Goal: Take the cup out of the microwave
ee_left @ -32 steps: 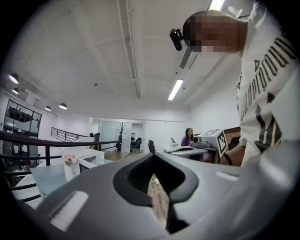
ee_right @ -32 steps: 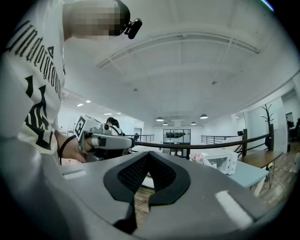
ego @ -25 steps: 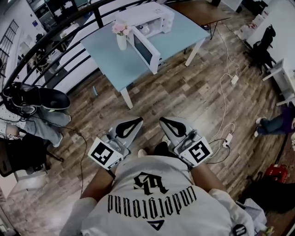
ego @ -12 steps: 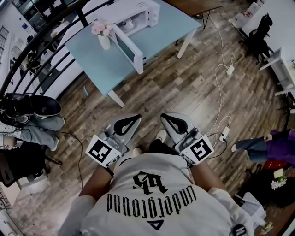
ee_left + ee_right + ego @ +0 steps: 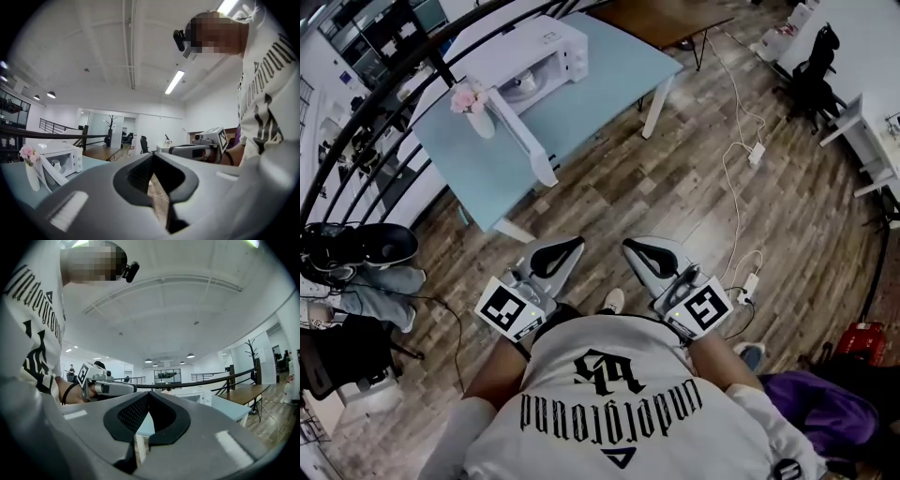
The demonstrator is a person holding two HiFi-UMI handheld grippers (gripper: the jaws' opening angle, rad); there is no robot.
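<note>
A white microwave stands on a light blue table far ahead, its door swung open towards me. Something pale, perhaps the cup, shows inside it; in the left gripper view the cup is a small white shape in the microwave. My left gripper and right gripper are held close to my chest, side by side, well short of the table. Both are shut with nothing between their jaws, as seen for the left gripper and the right gripper.
A white vase of pink flowers stands beside the open door. White cables and a power strip lie on the wooden floor to the right. A black railing runs behind the table. A seated person is at the left; a black chair at the right.
The table and microwave have slid left in the head view as I walk and turn. Both grippers keep their place at my chest, still shut.
</note>
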